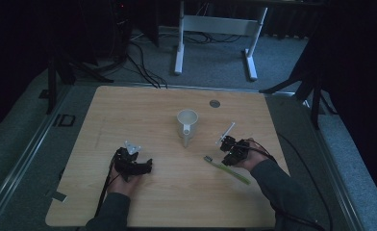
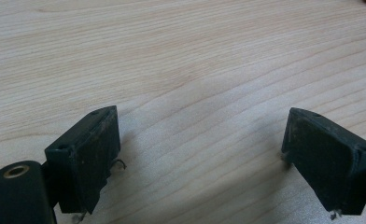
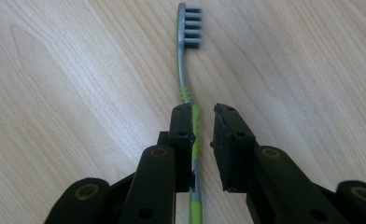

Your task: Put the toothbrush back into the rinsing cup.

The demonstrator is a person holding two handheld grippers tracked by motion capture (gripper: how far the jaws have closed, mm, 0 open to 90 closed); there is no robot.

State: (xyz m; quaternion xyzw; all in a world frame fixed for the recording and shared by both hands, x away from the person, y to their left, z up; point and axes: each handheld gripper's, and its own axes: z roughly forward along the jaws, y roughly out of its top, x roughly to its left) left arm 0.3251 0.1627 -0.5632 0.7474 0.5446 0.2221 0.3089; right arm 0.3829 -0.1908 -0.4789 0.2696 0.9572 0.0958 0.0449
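A: Where did the toothbrush (image 3: 186, 65) lie?

B: Flat on the wooden table (image 1: 143, 110), near its right front part, in front of and to the right of the white mug (image 1: 187, 123). Grey bristle head, green and grey handle. In the high view the head pointed toward the mug side and the handle ran out toward the person's right sleeve.

A: Right gripper (image 3: 203, 122)?

B: Low over the handle. Jaws stood narrow, with a small gap. The handle ran along the inner face of the one jaw; the other pad stood clear of it, so there was no clamp on it.

A: Left gripper (image 2: 200, 140)?

B: Jaws spread wide over bare wood, with nothing between them. In the high view it sat at the table's left front, well apart from mug and toothbrush.
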